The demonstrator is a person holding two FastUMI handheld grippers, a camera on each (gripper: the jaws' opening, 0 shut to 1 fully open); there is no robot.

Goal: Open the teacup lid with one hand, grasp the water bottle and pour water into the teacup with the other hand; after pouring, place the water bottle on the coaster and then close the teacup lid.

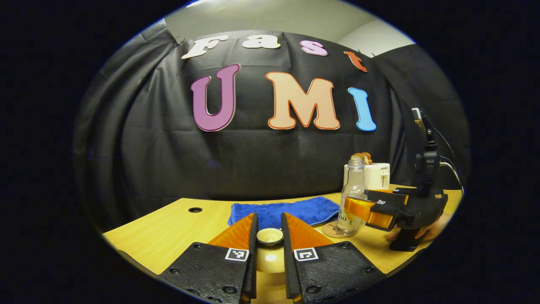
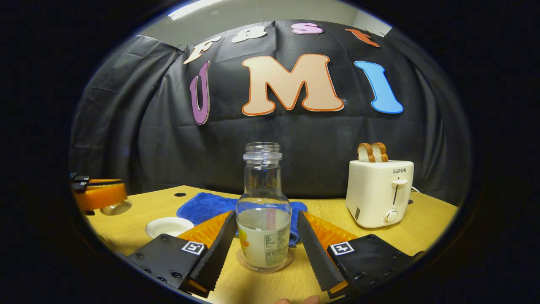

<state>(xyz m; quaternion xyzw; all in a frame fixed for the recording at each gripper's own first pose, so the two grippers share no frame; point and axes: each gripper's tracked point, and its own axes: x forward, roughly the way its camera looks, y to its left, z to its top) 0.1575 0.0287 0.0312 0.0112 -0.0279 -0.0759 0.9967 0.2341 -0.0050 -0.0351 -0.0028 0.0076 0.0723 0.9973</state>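
Observation:
My left gripper (image 1: 269, 216) is shut on the knob of the pale teacup lid (image 1: 270, 258), whose dome shows between and below its fingers. The right gripper view shows that gripper (image 2: 99, 194) at the far left holding the lid (image 2: 116, 207) off the table, left of the open white teacup (image 2: 168, 226). A clear glass water bottle (image 2: 263, 223), uncapped and partly full, stands upright on a round coaster (image 2: 265, 265). My right gripper (image 2: 265, 215) is open, one finger on each side of the bottle. From the left gripper view, the right gripper (image 1: 367, 211) flanks the bottle (image 1: 353, 198).
A blue cloth (image 2: 202, 207) lies behind the bottle and teacup. A cream toaster (image 2: 379, 194) with two bread slices stands at the back right. A hand (image 1: 434, 231) holds the right gripper. The wooden table (image 2: 422, 228) has small holes near its back edge.

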